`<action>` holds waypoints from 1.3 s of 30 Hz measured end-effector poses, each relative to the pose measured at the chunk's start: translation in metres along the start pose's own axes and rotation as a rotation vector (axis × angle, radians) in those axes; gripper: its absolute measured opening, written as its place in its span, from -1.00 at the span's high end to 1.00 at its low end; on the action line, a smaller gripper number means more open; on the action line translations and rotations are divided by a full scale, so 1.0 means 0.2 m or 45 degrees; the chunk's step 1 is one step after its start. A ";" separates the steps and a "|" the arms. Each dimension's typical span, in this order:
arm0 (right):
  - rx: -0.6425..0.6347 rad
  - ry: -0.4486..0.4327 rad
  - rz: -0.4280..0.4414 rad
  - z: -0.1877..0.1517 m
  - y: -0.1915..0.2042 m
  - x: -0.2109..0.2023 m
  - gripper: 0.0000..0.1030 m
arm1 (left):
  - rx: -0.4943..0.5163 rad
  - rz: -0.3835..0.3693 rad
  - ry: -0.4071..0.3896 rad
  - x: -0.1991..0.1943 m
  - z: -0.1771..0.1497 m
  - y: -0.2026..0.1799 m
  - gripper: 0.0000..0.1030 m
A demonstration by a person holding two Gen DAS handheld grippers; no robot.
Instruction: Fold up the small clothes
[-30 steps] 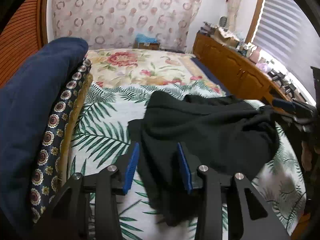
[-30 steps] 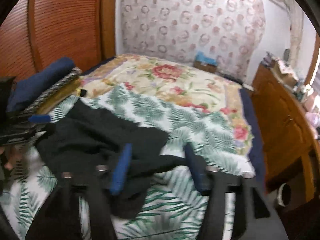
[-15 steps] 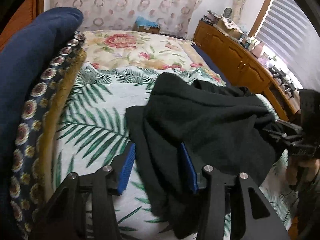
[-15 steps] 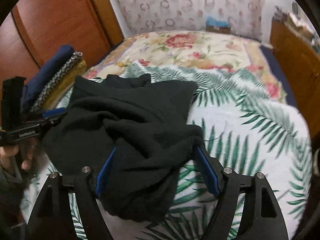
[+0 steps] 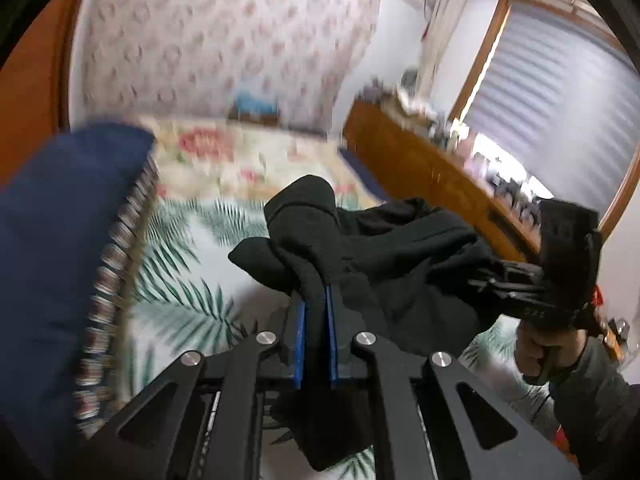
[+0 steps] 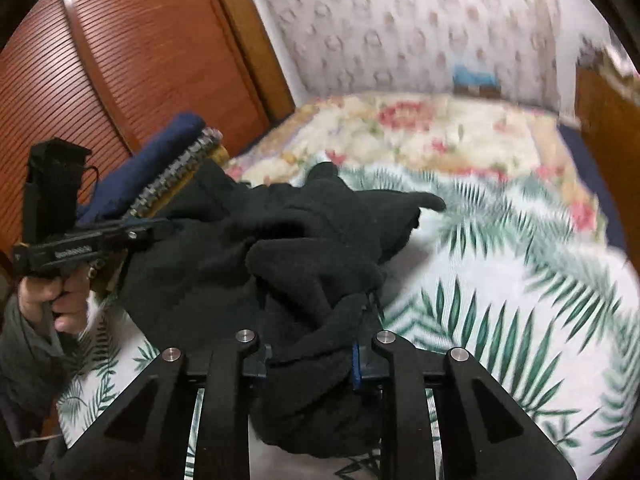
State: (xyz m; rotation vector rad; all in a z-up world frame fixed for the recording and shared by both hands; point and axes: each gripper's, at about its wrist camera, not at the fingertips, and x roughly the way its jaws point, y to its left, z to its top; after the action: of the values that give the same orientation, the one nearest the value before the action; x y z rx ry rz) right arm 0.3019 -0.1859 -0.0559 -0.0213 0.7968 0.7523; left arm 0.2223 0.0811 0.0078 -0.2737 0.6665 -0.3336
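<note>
Left wrist view: left tongs [image 5: 316, 320] have just closed and now pinch a fold of the black garment [image 5: 400, 248] at lower centre, lifted off the bed [image 5: 180, 280]; so the pick-up is made, folding not begun. Right wrist view: right tongs [image 6: 312, 356] have just closed too, clamping a thick bunch of garment at bottom centre (background blurred). Stacked folded fabrics [image 6: 172, 160] at left; no containers visible.
</note>
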 end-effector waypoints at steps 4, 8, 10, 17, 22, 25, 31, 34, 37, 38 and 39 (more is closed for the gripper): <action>-0.130 -0.092 0.014 0.14 0.17 -0.10 0.58 | -0.015 0.049 -0.159 -0.27 0.06 0.04 0.89; -0.280 -0.153 0.065 0.37 0.35 -0.13 0.58 | -0.028 0.186 -0.299 -0.52 0.09 0.14 0.89; -0.377 -0.168 0.081 0.50 0.47 -0.09 0.58 | -0.055 0.245 -0.338 -0.59 0.09 0.23 0.89; -0.697 -0.143 0.146 0.89 1.01 0.24 0.59 | -0.212 0.445 -0.407 -0.71 -0.06 0.52 0.89; -0.879 -0.027 0.178 0.98 1.34 0.64 0.59 | -0.346 0.523 -0.350 -0.65 -0.25 0.69 0.89; -0.849 0.035 0.154 1.00 1.43 0.87 0.45 | -0.381 0.528 -0.335 -0.62 -0.31 0.72 0.89; -0.772 -0.103 0.016 1.10 1.42 0.90 0.33 | -0.339 0.580 -0.327 -0.63 -0.33 0.68 0.85; -0.767 -0.135 -0.033 1.11 1.44 0.85 -0.14 | -0.326 0.598 -0.318 -0.64 -0.32 0.67 0.82; -0.701 -0.154 -0.026 1.14 1.39 0.82 -0.26 | -0.310 0.608 -0.302 -0.66 -0.31 0.68 0.74; -0.679 -0.140 -0.007 1.15 1.37 0.81 -0.27 | -0.295 0.624 -0.301 -0.67 -0.31 0.66 0.73; -0.664 -0.124 0.002 1.15 1.36 0.80 -0.27 | -0.270 0.657 -0.303 -0.69 -0.30 0.64 0.70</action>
State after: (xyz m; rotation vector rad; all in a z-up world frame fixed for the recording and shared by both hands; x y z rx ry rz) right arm 0.3552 0.1792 0.0725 -0.4488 0.4908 0.9386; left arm 0.1095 0.2433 -0.0067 -0.3264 0.5144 0.2622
